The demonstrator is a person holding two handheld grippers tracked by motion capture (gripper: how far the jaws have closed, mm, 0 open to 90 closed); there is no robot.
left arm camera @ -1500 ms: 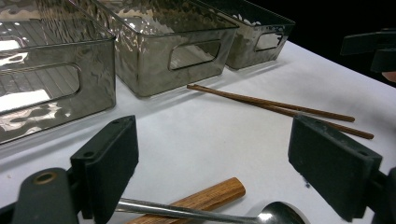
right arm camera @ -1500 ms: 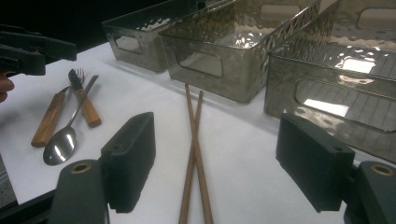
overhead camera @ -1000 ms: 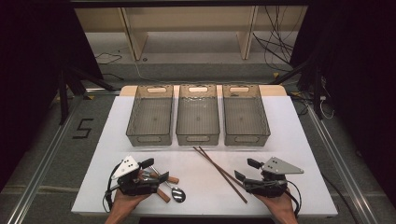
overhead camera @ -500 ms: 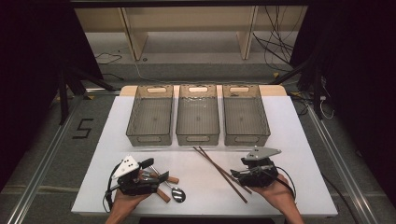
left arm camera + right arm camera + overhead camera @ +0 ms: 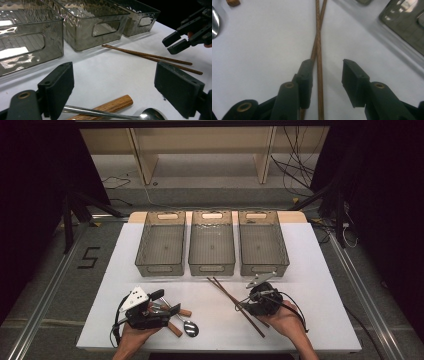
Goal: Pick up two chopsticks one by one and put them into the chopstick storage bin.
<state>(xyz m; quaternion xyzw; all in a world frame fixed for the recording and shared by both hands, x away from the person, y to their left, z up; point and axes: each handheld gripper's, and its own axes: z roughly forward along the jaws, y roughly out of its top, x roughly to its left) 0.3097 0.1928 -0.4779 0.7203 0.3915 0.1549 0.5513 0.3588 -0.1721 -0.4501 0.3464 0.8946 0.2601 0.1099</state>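
Chopsticks (image 5: 319, 50) lie crossed between the right gripper (image 5: 325, 75) jaws, which have just been closing but aren't pinching yet. Left gripper (image 5: 113, 85) gapes wide over the spoon (image 5: 110, 114), holding nothing.

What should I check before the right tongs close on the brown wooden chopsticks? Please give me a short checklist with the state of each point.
1. Right tongs over the pair of brown wooden chopsticks: ok. Their jaws have just been closing.
2. Both sticks between the jaws: not ok; one lies in the gap, the other passes under the left jaw.
3. Pads pressing on a stick: not ok, a gap is still visible.
4. Left tongs away from the chopsticks: ok, they hover open over the metal spoon with a wooden handle.
5. Three grey transparent plastic bins free to receive items: ok, all look empty.
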